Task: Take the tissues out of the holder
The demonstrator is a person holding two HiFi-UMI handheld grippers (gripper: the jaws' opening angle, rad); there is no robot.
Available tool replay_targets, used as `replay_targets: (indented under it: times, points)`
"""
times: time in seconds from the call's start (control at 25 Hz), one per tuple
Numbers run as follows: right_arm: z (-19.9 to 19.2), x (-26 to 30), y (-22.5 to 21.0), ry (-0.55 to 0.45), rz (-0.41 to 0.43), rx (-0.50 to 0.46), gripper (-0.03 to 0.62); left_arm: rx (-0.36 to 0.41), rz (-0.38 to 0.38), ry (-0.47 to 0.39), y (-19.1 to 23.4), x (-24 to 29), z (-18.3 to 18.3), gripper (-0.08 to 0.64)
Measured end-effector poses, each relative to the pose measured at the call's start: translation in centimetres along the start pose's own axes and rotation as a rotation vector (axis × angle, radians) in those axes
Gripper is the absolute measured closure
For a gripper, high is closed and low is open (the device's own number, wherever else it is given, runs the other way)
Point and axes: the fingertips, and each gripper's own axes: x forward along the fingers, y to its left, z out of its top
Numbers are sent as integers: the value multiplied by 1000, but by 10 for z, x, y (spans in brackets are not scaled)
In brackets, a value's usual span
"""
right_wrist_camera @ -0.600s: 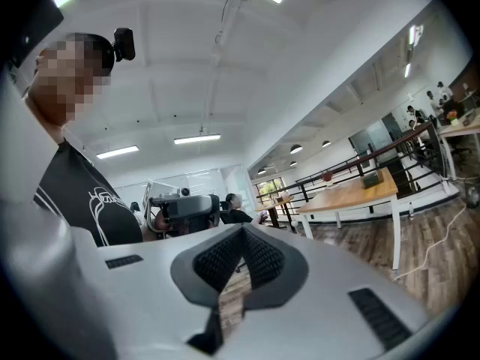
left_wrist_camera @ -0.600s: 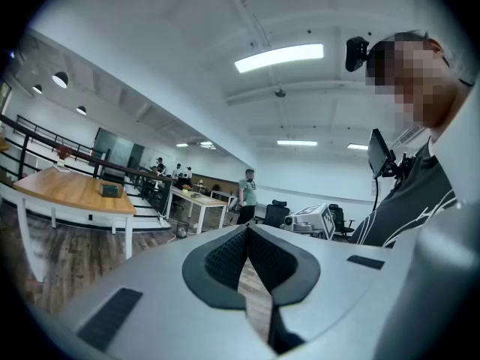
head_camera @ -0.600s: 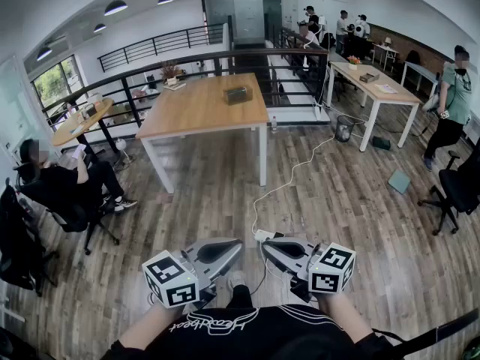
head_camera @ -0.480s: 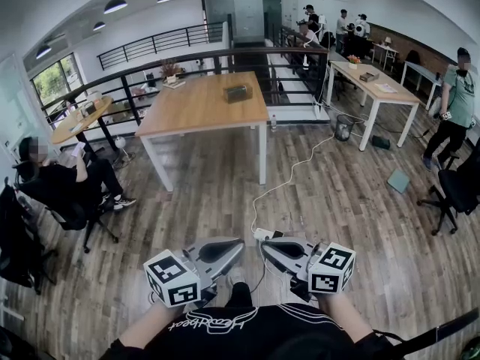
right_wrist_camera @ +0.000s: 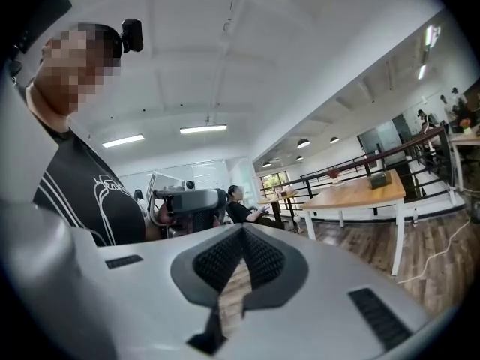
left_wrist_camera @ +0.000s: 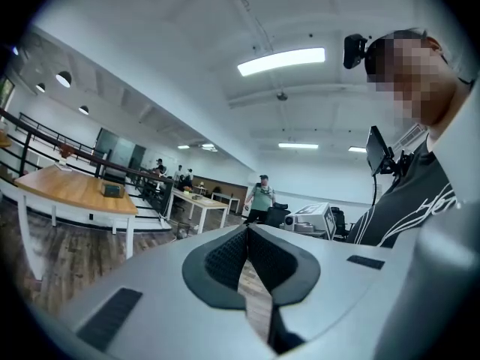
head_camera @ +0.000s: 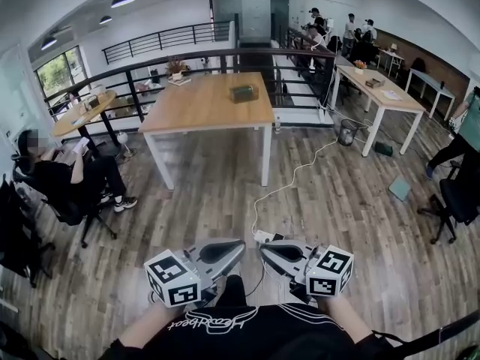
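Hovering level, both clenched empty, left tongs [head_camera: 238, 245] and right tongs [head_camera: 264, 247] sit far from the tissue holder [head_camera: 244, 92] on the worktop [head_camera: 199, 111]

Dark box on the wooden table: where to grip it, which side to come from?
Probably from above, jaws across the narrow width of the box: it lies flat and low on the table, long side left to right, with bare wood around it. Any opening or tissue on top is too small to see.

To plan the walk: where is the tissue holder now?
In the head view the tissue holder stands on the wooden table ahead, near its far right corner, beside the black railing.
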Motion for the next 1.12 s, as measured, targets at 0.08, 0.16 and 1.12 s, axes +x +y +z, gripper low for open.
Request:
replay_targets:
  times: [0.08,0.16,1.12]
  points:
    - [-1,7,-5,4,1,-8,575,-1,0,-5,9,-2,-2,546]
    - [-3,15,-11,13,-1,-22,575,-5,5,-9,20,-2,-4,546]
    - [66,208,-210,20,-37,39,575,-70,-99,-47,304,31,54,546]
